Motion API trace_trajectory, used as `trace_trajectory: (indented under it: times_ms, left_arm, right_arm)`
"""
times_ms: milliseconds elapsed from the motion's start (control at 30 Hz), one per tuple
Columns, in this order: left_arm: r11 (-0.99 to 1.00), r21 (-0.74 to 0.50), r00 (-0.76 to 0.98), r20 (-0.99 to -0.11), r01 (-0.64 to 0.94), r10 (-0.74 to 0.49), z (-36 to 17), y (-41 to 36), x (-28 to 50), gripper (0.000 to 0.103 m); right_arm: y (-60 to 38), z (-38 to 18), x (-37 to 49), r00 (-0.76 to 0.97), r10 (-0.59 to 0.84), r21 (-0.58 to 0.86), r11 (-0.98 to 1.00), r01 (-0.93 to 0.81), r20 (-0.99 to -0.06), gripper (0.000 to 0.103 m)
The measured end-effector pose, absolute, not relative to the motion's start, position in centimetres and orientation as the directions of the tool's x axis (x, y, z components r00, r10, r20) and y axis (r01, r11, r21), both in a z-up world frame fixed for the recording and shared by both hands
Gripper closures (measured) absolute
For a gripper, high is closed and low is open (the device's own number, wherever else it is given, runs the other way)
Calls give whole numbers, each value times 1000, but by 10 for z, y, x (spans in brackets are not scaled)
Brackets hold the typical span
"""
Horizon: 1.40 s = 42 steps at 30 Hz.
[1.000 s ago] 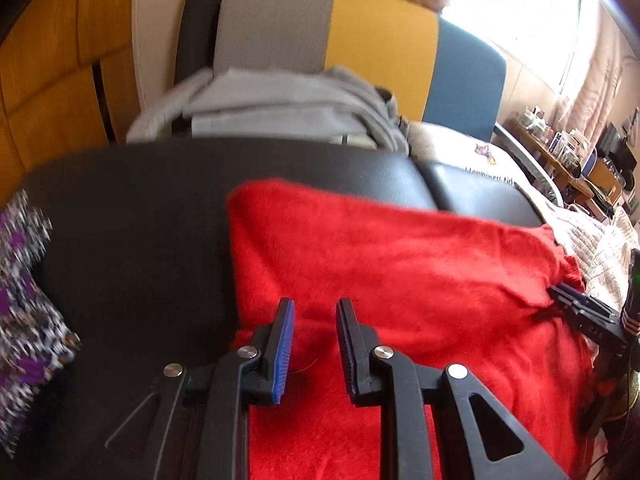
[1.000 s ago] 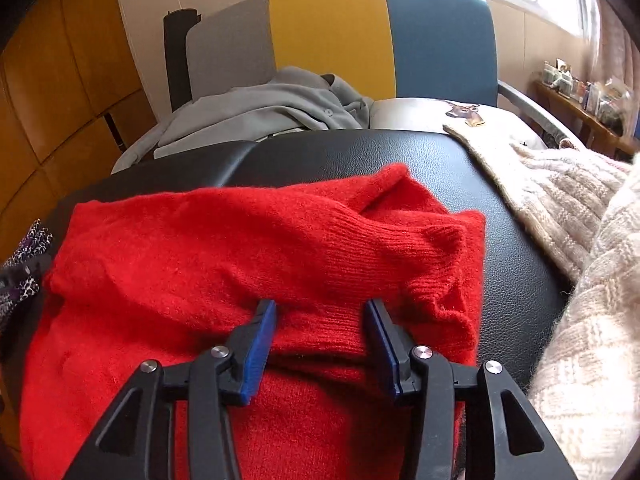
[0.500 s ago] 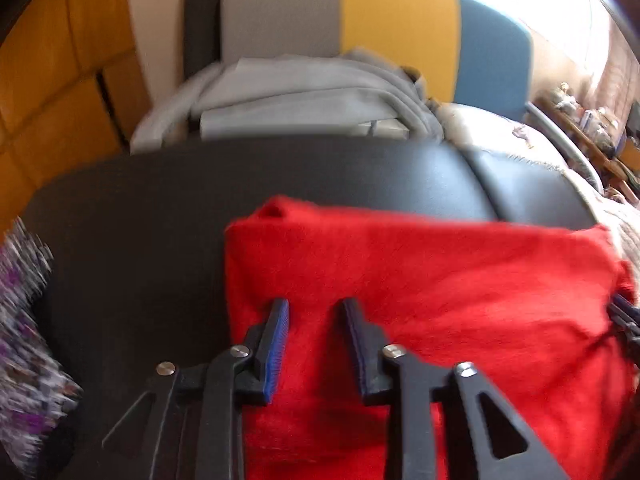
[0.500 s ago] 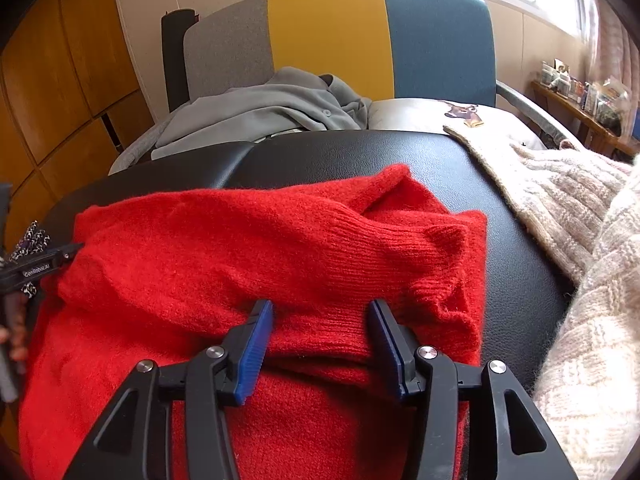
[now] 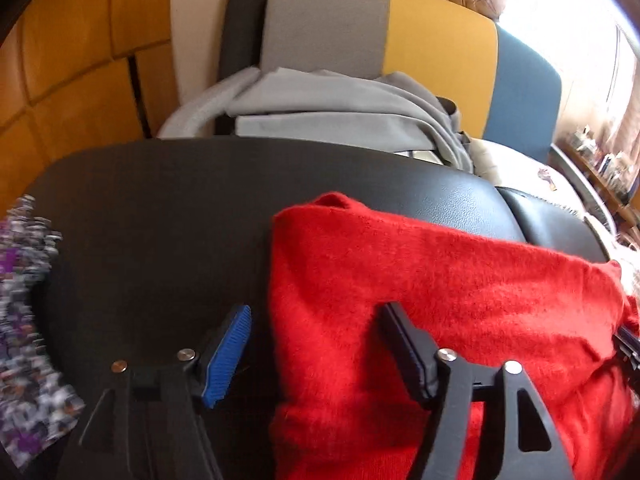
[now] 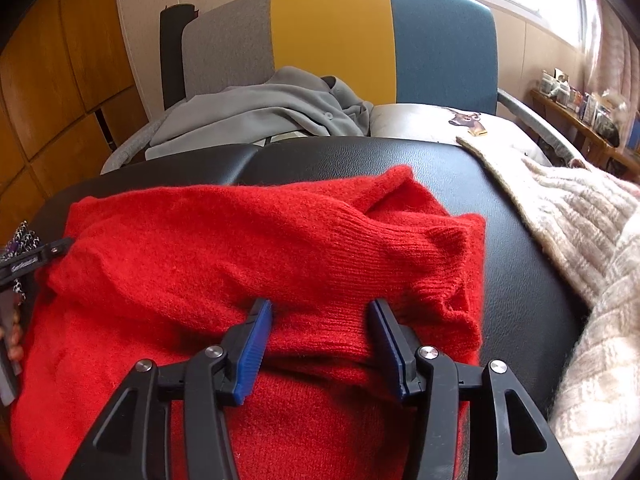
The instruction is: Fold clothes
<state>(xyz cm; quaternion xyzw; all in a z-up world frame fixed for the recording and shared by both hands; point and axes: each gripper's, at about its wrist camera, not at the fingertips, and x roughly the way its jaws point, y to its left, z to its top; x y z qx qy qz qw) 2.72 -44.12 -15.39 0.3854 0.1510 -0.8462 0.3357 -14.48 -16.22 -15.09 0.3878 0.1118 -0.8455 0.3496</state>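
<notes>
A red sweater (image 5: pixel 460 280) lies folded on a black padded table (image 5: pixel 160 208). My left gripper (image 5: pixel 316 310) straddles the sweater's left edge. One finger is over the bare black top and the other rests on the red knit. Its jaws are opening and the pads press on nothing. In the right wrist view the red sweater (image 6: pixel 240 240) shows a ribbed fold near its right end. My right gripper (image 6: pixel 320 304) is shut on that fold, which fills the gap between the blue pads. The left gripper's fingertip (image 6: pixel 40 256) shows at the left edge.
A grey garment (image 6: pixel 260 116) lies heaped on a chair (image 6: pixel 332 40) with a grey, yellow and blue back behind the table. A cream knit (image 6: pixel 580 220) covers the table's right side. A purple patterned cloth (image 5: pixel 24 320) lies at the left. A cluttered shelf (image 6: pixel 580 96) stands far right.
The left jaws have spread wide apart. Its left finger, earlier on the red knit, now stands over the bare black top beside the sweater's edge. The right gripper's view is almost unchanged.
</notes>
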Motion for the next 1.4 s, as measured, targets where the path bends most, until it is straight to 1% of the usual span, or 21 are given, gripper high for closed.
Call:
trace_trajectory:
  times_ms: [33,100,167,200,267,333,367,467,633,700,800,833,867,900,933,967,1167,1267,1300,1367,1400]
  left_arm:
    - [-730,5,-481,-749,683,-456,-148,-434,34,43]
    - [-735,-33,-510,-741,677,-436,-136,-420,51,43]
    - [-737,-51,-521,-740,674,-426,-128,-405,73,43]
    - [-743,-83,-539,-743,664,-398,-125,-398,87,43]
    - [-753,-112,-545,-759,649,-356,-129,-384,116,43]
    - [-761,-138,-548,-775,634,-316,-133,-370,146,43]
    - [-763,-149,-545,-784,629,-296,-136,-364,160,43]
    - [-765,-176,-533,-810,619,-245,-148,-346,198,43]
    - [-752,-248,-539,-826,610,-165,-167,-321,240,44]
    - [-752,-267,-559,-813,603,-159,-168,-311,250,44]
    - [-762,-290,-576,-807,578,-131,-168,-298,255,44]
    - [-767,-297,-580,-806,568,-118,-168,-294,255,44]
    - [-776,-303,-586,-804,554,-104,-168,-289,255,44]
    - [-785,-303,-590,-802,540,-96,-168,-284,255,44]
    - [-788,-302,-591,-801,536,-96,-169,-279,256,44]
    - [-790,-300,-593,-799,534,-98,-170,-275,258,44]
    - [-784,-304,-595,-797,541,-102,-176,-257,265,44]
    - [-802,-252,-570,-811,542,-130,-177,-249,261,44]
    - [-806,-236,-561,-816,542,-139,-177,-247,260,44]
    - [-807,-228,-548,-825,545,-137,-176,-247,258,44]
    - [-798,-235,-544,-828,556,-136,-176,-249,258,48]
  right_arm:
    - [-162,-151,-143,-459,-502,78,-732,676,-733,51]
    - [-161,-151,-144,-454,-508,87,-731,677,-732,51]
    - [-153,-145,-146,-408,-529,137,-718,682,-744,50]
    - [-147,-139,-145,-393,-540,164,-718,677,-744,49]
    - [-124,-123,-132,-413,-588,215,-718,662,-696,42]
    - [-100,-108,-112,-414,-625,239,-700,673,-663,36]
    - [-89,-104,-98,-405,-636,240,-686,687,-657,35]
    - [-49,-104,-63,-367,-633,231,-662,713,-681,34]
    - [27,-135,-21,-282,-602,324,-700,636,-747,34]
    - [50,-152,-4,-249,-597,365,-715,597,-762,34]
    - [65,-168,10,-212,-633,440,-704,558,-744,39]
    - [66,-170,14,-215,-640,443,-698,562,-738,48]
    - [64,-172,16,-202,-646,449,-690,567,-736,62]
    - [60,-175,17,-188,-653,460,-681,570,-734,70]
    - [56,-176,18,-174,-660,469,-671,574,-731,84]
    - [52,-178,20,-167,-659,464,-665,585,-733,87]
    - [51,-185,24,-105,-686,509,-625,592,-720,86]
    - [53,-190,28,-84,-702,531,-605,593,-707,85]
    - [53,-191,28,-86,-706,536,-605,589,-703,85]
    - [55,-191,30,-73,-712,545,-595,591,-698,79]
    - [55,-190,30,-64,-712,545,-589,597,-699,78]
